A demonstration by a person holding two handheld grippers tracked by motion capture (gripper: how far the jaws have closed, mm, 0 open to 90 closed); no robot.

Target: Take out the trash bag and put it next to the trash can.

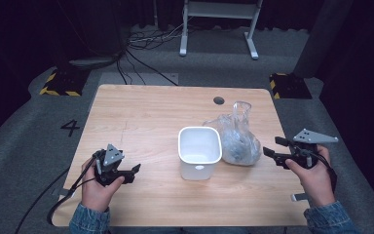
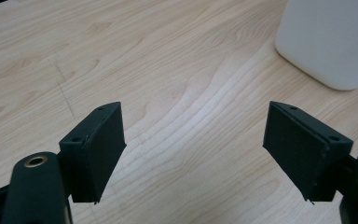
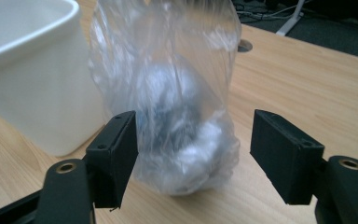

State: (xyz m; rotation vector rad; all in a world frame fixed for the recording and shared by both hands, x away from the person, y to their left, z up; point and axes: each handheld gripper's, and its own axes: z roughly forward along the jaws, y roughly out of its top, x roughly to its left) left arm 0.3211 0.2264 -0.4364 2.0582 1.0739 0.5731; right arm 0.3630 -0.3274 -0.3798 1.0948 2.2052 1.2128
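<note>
Clear crinkled plastic bag point(image 3: 177, 116) framed between spread jaws of right gripper point(image 3: 193, 154), nothing gripped; left gripper point(image 2: 193, 149) held wide open, empty; thin film judged likely to slip or tear if pinched low; white plastic tub point(image 1: 199, 151) just beside bag, risk of being knocked

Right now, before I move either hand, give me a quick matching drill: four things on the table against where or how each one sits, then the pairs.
Things:
1. white bin
2. clear plastic bag
3. left gripper
4. right gripper

States:
A. open, over bare wood left of the bin
B. upright at the table's middle, mouth open
C. open, aimed at the bag
D. slumped against the bin's right side, crumpled contents inside

Pairs: 1-B, 2-D, 3-A, 4-C
</note>
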